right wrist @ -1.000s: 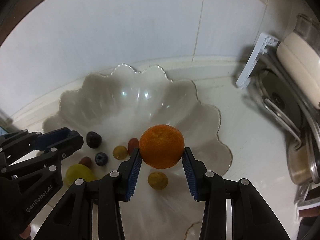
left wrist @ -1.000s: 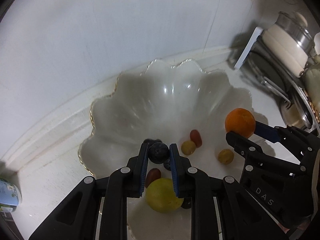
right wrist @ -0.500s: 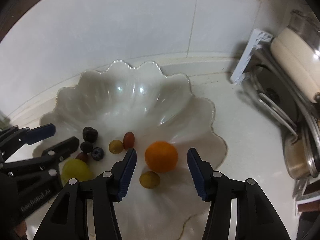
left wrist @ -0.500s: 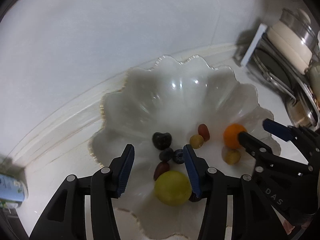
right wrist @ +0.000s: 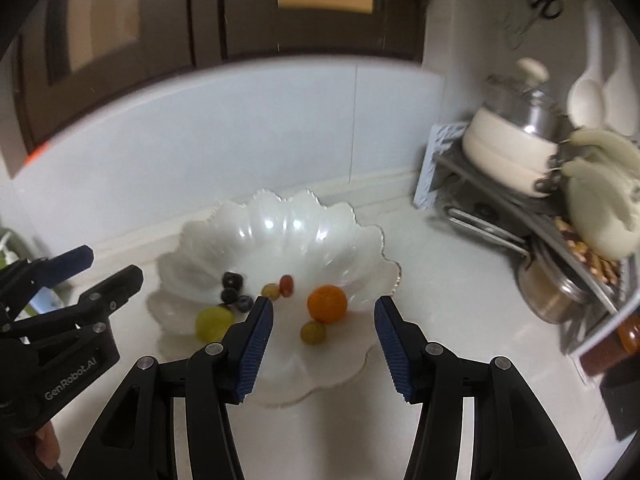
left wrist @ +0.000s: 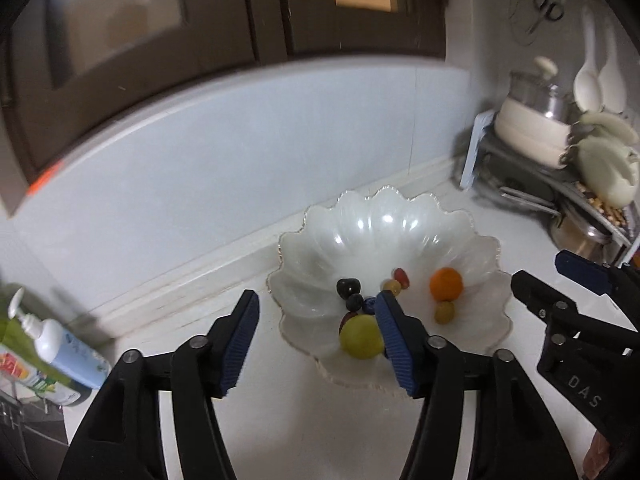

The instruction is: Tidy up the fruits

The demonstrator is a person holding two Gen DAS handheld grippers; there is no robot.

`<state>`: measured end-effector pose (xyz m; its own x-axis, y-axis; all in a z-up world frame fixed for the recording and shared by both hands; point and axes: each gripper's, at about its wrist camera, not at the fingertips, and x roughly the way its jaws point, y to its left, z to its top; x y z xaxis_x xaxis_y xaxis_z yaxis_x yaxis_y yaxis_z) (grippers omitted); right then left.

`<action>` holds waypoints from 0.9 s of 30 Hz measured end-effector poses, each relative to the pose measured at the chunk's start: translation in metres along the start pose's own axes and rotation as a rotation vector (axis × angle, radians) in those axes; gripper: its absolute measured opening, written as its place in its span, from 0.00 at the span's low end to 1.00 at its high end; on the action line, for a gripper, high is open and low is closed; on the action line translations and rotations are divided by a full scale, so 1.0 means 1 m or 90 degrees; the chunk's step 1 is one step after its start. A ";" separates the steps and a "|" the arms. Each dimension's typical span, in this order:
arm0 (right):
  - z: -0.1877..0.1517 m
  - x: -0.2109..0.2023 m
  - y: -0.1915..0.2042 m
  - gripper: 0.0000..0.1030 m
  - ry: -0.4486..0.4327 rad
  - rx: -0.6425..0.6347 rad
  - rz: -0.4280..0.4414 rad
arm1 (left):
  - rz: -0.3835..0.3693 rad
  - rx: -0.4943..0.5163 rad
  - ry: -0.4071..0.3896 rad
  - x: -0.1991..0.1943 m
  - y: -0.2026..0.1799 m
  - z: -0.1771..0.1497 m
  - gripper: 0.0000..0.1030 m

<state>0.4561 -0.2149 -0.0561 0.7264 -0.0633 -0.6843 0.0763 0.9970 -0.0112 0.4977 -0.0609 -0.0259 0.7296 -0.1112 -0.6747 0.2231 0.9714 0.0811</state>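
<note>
A scalloped white glass bowl point(left wrist: 472, 332) point(right wrist: 352, 364) sits on the pale counter. In it lie an orange point(left wrist: 445, 284) point(right wrist: 327, 304), a green plum-like fruit point(left wrist: 361, 337) point(right wrist: 213, 322), dark blueberries point(left wrist: 348, 287) point(right wrist: 232, 281) and small yellow and red grapes point(left wrist: 444, 312) point(right wrist: 313, 332). My left gripper point(left wrist: 316, 326) hangs above and in front of the bowl, its jaws opening with nothing between them. My right gripper point(right wrist: 324, 334) stands open and empty, raised over the bowl's near rim. Each gripper shows at the edge of the other's view.
A dish rack with a cream pot point(left wrist: 532, 132) point(right wrist: 508, 148), pans and hanging utensils fills the right corner. A pump bottle point(left wrist: 60, 344) stands at the left by the tiled wall. Dark cabinets hang above the counter.
Both grippers let go of their fruit, a blueberry on the left and the orange on the right, opened, and drew back and up from the bowl. The fruit now rests in the bowl.
</note>
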 end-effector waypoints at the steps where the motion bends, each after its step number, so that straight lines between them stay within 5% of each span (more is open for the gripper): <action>1: -0.003 -0.009 0.001 0.53 -0.010 0.000 -0.005 | -0.002 -0.006 -0.010 -0.009 0.001 -0.004 0.61; 27: -0.141 -0.225 -0.013 0.60 -0.189 -0.014 -0.001 | 0.033 -0.085 -0.186 -0.240 -0.020 -0.153 0.86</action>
<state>0.1955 -0.2078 -0.0045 0.8947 -0.0722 -0.4407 0.0653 0.9974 -0.0310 0.2191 -0.0217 0.0221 0.8971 -0.0974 -0.4309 0.1080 0.9941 0.0002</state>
